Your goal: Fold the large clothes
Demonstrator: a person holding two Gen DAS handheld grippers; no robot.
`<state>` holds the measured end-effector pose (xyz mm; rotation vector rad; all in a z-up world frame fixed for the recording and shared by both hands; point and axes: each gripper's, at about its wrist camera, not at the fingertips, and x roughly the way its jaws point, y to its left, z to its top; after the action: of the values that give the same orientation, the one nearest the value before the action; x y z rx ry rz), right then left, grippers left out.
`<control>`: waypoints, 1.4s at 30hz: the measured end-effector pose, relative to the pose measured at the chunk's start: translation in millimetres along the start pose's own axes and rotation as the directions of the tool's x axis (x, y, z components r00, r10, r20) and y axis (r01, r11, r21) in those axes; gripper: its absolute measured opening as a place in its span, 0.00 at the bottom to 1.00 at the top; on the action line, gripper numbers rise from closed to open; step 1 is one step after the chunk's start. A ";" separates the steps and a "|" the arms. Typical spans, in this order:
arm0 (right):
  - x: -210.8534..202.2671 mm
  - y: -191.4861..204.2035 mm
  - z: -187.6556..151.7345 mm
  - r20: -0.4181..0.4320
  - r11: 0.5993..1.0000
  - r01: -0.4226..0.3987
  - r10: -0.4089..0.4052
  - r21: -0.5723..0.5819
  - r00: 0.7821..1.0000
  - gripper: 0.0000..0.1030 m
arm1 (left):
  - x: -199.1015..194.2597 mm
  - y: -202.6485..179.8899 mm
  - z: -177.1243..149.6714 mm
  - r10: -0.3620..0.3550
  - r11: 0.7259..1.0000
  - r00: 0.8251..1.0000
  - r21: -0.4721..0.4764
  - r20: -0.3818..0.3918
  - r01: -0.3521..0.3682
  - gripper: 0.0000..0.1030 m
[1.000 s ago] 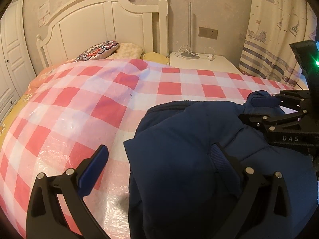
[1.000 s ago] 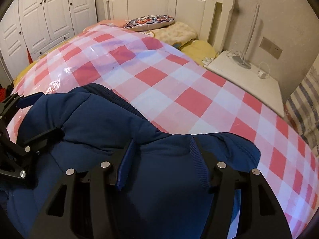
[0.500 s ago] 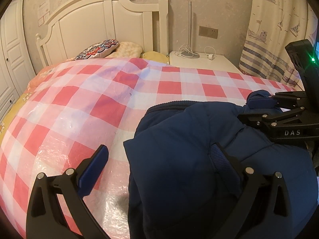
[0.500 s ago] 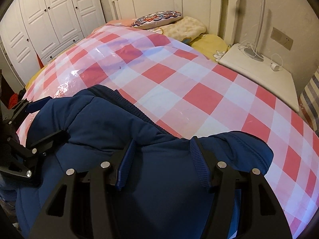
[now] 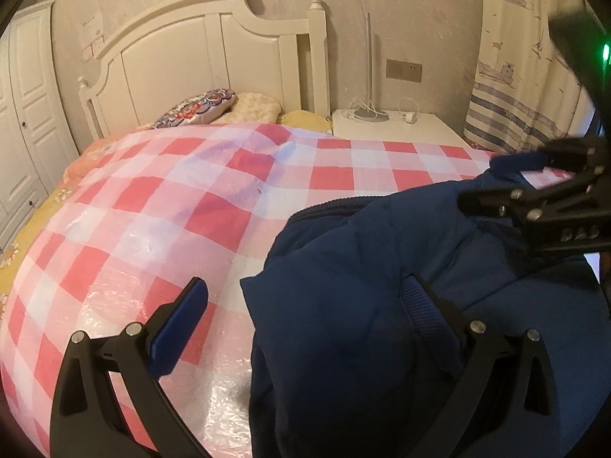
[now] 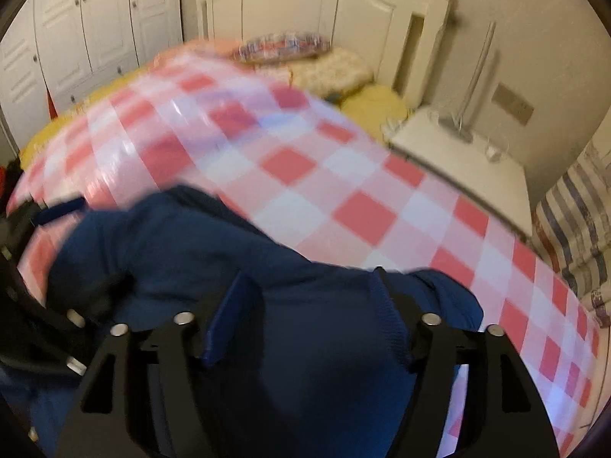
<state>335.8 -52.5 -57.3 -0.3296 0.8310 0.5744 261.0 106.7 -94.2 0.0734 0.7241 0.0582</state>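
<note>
Two grippers work over a navy padded jacket (image 5: 382, 305) lying on the pink checked bedcover (image 5: 152, 210). The left gripper (image 5: 309, 316) stands wide open, its right pad resting on the jacket, its left pad over bare cover, the jacket's edge between them. The right gripper (image 6: 309, 313) has just been opening; jacket fabric bulges between its jaws, though blur hides whether the pads press it

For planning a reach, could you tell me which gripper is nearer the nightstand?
Right. The right gripper, jaws just opening around the jacket, is on the nightstand side; the left gripper is at the jacket's far edge, toward the wardrobe.
</note>
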 end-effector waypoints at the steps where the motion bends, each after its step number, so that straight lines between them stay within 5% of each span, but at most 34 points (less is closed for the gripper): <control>1: -0.9 5.9 3.7 0.006 1.000 0.011 -0.011 -0.026 1.000 0.81 | -0.6 0.4 -0.3 0.001 1.000 1.000 -0.001 0.001 -0.001 0.98; 4: 22.6 17.4 4.5 -0.082 0.996 -0.007 0.000 -0.091 0.997 0.87 | -0.9 -0.5 -0.4 0.006 1.000 1.000 0.001 0.001 -0.006 0.98; 9: 59.3 -7.0 -0.6 -0.177 0.984 -0.171 0.178 0.057 0.968 0.91 | 2.5 0.6 -0.7 0.013 1.000 1.000 -0.008 -0.020 -0.013 0.98; 17: 49.6 -2.7 -9.3 -0.096 0.989 -0.138 0.143 0.059 0.985 0.90 | 2.5 -0.4 -1.0 0.026 1.000 1.000 0.001 -0.015 -0.026 0.98; 24: -1.3 12.1 -19.7 0.061 0.995 0.097 -0.097 0.001 0.993 0.91 | -18.4 -3.4 -4.2 0.108 0.994 0.994 0.017 0.032 -0.108 0.98; 26: -32.2 11.6 -29.2 0.118 0.996 0.078 -0.083 0.047 0.990 0.93 | -48.2 1.7 -9.4 0.174 0.985 0.981 -0.001 0.087 -0.175 0.98; 30: -77.7 19.6 -56.6 0.177 0.997 0.007 -0.021 0.079 0.984 0.95 | -96.0 25.6 -31.6 0.114 0.991 0.990 -0.086 0.088 -0.107 0.98; 34: -60.6 37.3 -86.2 0.063 0.997 -0.053 0.049 0.062 0.997 0.96 | -74.9 29.5 -68.6 0.107 0.993 0.992 -0.047 -0.065 -0.110 0.98; 38: -48.8 29.7 -97.3 0.104 0.986 -0.115 0.102 0.125 0.989 0.96 | -56.0 45.5 -86.7 0.001 0.990 0.997 -0.143 -0.083 -0.013 0.98; 42: -59.6 37.4 -90.6 0.065 0.991 -0.049 0.042 0.122 0.997 0.96 | -67.1 38.1 -82.4 0.070 0.993 0.993 -0.083 -0.096 -0.079 0.98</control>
<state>227.4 -87.6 -71.1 -0.1787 0.8116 0.5700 155.1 143.2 -108.2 0.0150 0.8113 0.1653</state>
